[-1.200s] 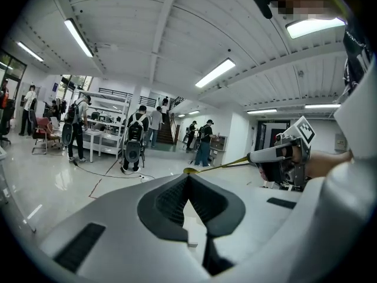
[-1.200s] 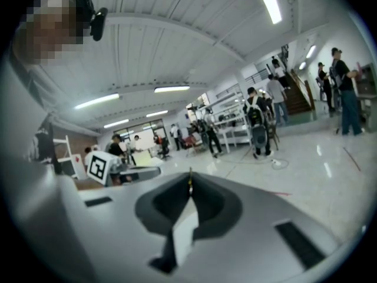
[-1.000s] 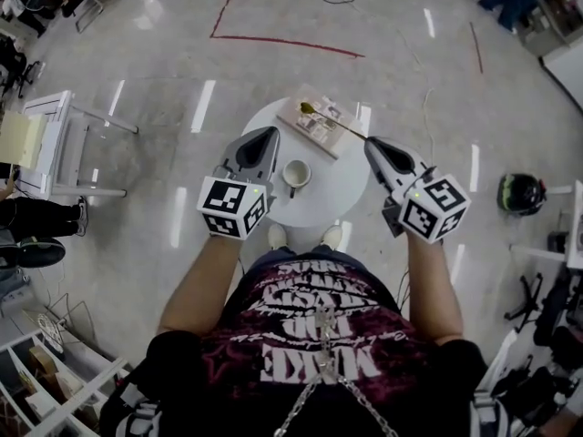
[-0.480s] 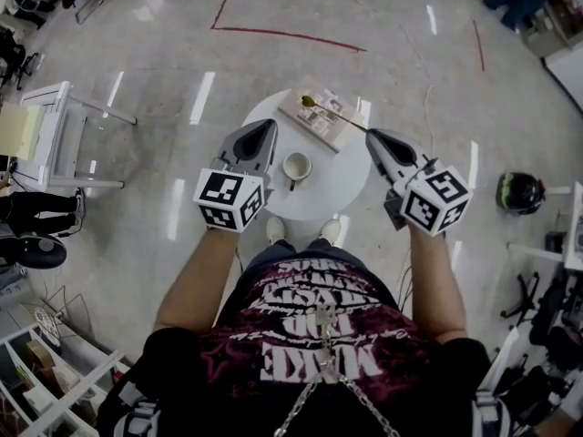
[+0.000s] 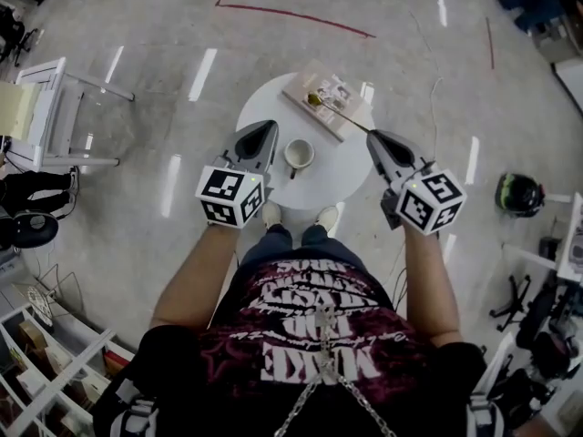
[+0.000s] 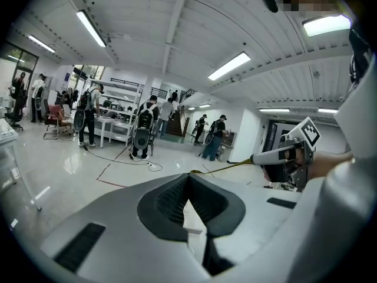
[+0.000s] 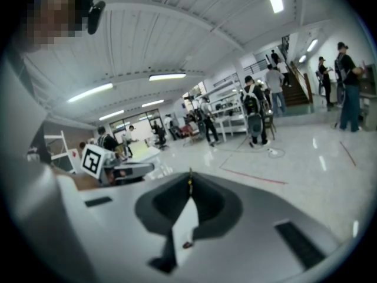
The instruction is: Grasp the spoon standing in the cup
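Note:
A white cup [image 5: 298,154] stands on the round white table [image 5: 332,178]; I see no spoon in it. The thin gold spoon [image 5: 339,116] is in the air, its handle end clamped in my right gripper [image 5: 372,137], its bowl out over a flat book-like thing [image 5: 305,98]. From the left gripper view the spoon [image 6: 224,168] juts out of the right gripper [image 6: 256,158]. In the right gripper view the handle [image 7: 189,184] shows end-on between the shut jaws [image 7: 189,178]. My left gripper [image 5: 270,126] [image 6: 188,175] is shut and empty, just left of the cup.
A white frame stand [image 5: 55,107] is on the floor at the left and a dark helmet [image 5: 520,194] at the right. Red tape [image 5: 291,16] marks the floor beyond the table. The person's shoes [image 5: 273,215] are under the table's near edge. Several people stand far off.
The head view has shifted a little, so the table sits higher in the picture. Both grippers keep about the same places, and the right one holds the spoon throughout.

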Tool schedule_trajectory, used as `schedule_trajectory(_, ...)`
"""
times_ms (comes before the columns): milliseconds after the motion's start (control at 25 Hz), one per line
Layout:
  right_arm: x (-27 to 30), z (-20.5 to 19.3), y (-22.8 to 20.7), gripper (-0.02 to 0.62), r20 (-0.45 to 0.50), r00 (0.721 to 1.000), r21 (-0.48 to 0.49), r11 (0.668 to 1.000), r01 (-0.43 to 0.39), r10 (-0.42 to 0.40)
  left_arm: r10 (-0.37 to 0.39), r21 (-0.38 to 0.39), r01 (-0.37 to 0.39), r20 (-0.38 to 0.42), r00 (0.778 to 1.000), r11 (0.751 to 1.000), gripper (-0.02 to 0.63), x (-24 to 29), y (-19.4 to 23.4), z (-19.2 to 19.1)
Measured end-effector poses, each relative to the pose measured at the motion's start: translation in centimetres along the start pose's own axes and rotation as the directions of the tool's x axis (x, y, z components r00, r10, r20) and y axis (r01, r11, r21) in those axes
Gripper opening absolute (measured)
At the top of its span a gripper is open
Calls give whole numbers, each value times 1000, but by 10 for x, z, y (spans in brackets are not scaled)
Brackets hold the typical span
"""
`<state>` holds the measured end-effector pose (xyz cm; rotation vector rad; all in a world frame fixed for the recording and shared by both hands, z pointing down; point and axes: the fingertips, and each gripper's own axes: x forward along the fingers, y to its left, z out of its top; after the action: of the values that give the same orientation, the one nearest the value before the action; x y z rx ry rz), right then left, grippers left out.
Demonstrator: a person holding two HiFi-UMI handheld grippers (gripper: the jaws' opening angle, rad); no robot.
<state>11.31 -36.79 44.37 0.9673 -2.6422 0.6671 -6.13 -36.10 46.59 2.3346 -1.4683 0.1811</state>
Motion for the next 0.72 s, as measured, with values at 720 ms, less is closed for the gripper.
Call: schedule_trajectory(720,87,-173,-18,34,-335,942,138,990,19,28,72,-107,-93,-190,979,990,25,18,56,-121)
